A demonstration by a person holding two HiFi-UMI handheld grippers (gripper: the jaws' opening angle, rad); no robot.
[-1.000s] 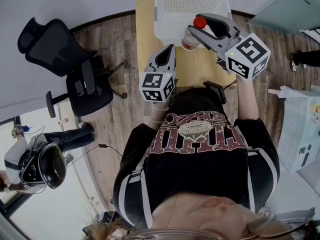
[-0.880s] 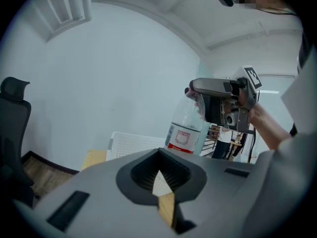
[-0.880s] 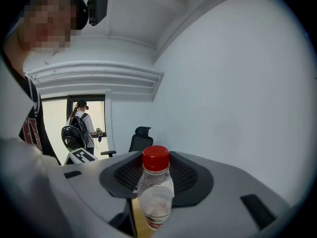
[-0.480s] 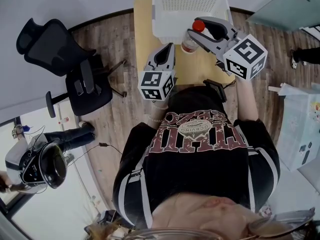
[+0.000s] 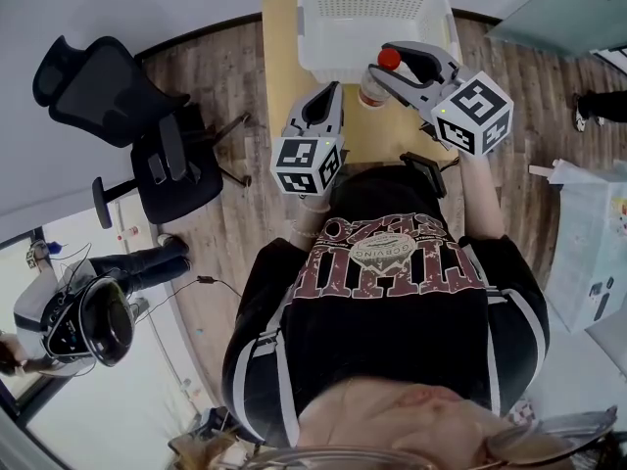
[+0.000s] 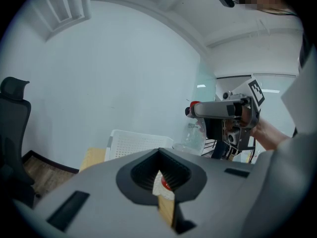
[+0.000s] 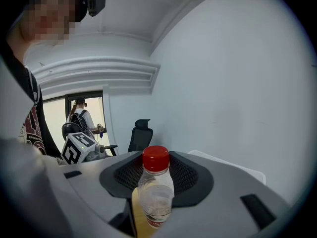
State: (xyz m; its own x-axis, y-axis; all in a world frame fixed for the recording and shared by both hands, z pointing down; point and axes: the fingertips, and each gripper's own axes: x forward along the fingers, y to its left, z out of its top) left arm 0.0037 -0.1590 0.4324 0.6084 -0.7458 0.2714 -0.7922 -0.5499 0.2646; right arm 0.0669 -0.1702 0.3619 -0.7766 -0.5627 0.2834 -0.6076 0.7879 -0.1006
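Observation:
A clear plastic bottle (image 5: 373, 82) with a red cap (image 5: 389, 59) hangs over the wooden table (image 5: 279, 37), just in front of the white basket (image 5: 377, 13). My right gripper (image 5: 390, 65) is shut on it. In the right gripper view the bottle (image 7: 155, 197) stands upright between the jaws. My left gripper (image 5: 327, 94) is to the bottle's left, a little apart, jaws together and holding nothing. From the left gripper (image 6: 163, 185) view, the right gripper (image 6: 218, 109) clamps the bottle (image 6: 196, 135) by its neck, beside the basket (image 6: 131, 144).
A black office chair (image 5: 127, 116) stands on the wood floor left of the table. A small black device (image 5: 423, 174) lies at the table's near edge. A white box or bag (image 5: 588, 253) sits at the right. A person with a backpack (image 7: 79, 120) stands in a doorway.
My right gripper has swung the bottle down and a little away from the left gripper. The left gripper's marker cube now shows more fully in the right gripper view. The left gripper has hardly moved.

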